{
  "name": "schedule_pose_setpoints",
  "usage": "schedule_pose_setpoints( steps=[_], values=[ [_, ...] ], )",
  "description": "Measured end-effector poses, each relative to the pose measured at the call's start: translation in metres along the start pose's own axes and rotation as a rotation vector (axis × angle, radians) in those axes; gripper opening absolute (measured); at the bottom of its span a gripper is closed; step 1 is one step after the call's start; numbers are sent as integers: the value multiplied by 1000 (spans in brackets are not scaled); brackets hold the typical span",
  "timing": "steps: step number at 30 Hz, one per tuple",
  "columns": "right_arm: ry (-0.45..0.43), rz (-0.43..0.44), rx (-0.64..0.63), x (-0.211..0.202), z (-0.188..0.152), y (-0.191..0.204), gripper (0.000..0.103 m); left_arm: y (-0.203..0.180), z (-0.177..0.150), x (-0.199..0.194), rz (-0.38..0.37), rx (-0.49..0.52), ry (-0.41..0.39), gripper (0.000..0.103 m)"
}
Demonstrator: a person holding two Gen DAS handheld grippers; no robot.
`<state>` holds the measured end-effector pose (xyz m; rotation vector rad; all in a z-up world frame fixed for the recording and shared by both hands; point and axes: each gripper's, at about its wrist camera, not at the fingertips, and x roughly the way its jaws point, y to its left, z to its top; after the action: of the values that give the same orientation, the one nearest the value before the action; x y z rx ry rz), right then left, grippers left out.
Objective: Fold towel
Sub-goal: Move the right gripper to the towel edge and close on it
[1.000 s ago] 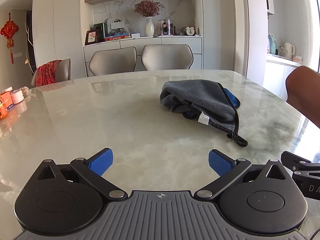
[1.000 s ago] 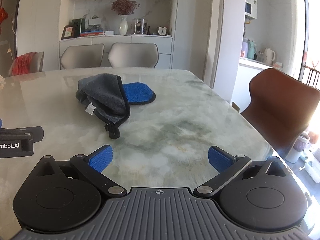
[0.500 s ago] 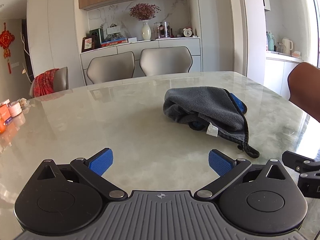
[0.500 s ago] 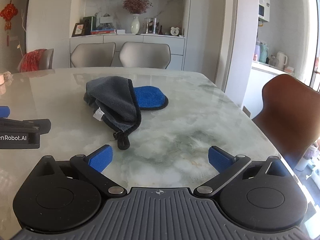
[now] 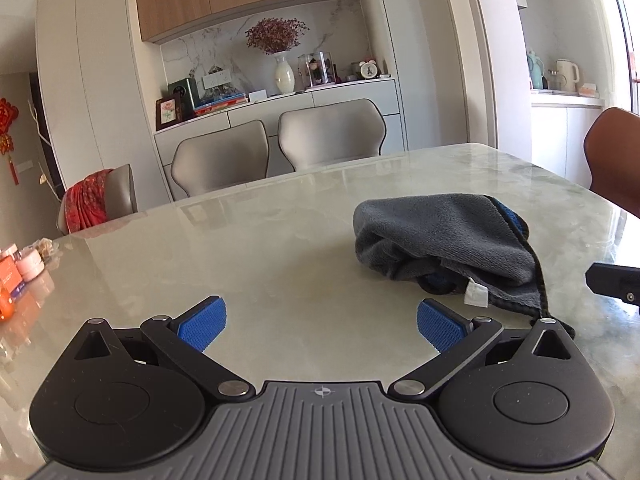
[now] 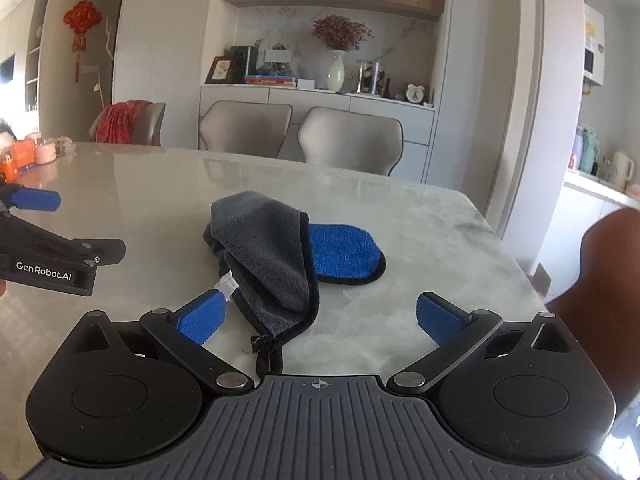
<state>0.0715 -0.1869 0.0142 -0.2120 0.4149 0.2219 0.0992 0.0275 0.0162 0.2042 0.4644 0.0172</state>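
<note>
Two black handheld grippers with blue ribbed pads stood nearest the cameras, and neither had anything between its fingers. The left gripper (image 5: 322, 320) was spread wide over bare tabletop; the right gripper (image 6: 320, 316) was spread just as wide, with the towel's dark corner loop (image 6: 268, 354) lying between its fingers, close to the left one.

Just beyond them, on the pale green-veined marble table (image 5: 260, 260), lay the crumpled grey microfibre towel with black edging (image 6: 266, 258), bunched into a loose heap rather than spread flat. A small white care label (image 6: 227, 285) stuck out on its near side. A rounded flap of the towel's blue face (image 6: 344, 250) showed from under the grey on the far right side.

Judged from this, the folding had not begun: the cloth would first need to be gripped at corners, opened out flat, and then folded.

Farther off stood two beige upholstered chairs (image 6: 300, 136) at the table's far edge.
</note>
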Motion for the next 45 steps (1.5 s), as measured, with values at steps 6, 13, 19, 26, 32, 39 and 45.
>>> schedule_pose_setpoints(
  steps=[6,13,19,26,32,39,45],
  values=[
    [-16,42,-44,19,14,1,101,2,3,12,-19,14,-1,103],
    [-8,83,-14,44,28,-13,74,10,-1,19,-51,-17,16,103],
    [76,171,25,80,34,-26,52,13,-3,23,-74,-33,24,103],
    [140,244,69,116,42,-30,42,16,-5,27,-81,-28,31,103],
    [168,326,91,131,46,-27,11,21,-4,27,-84,-42,30,103],
    [23,354,-36,86,69,-20,5,25,-1,24,-87,-46,9,103],
    [-104,414,-151,23,102,-14,5,30,6,9,-100,-22,-17,103]
  ],
)
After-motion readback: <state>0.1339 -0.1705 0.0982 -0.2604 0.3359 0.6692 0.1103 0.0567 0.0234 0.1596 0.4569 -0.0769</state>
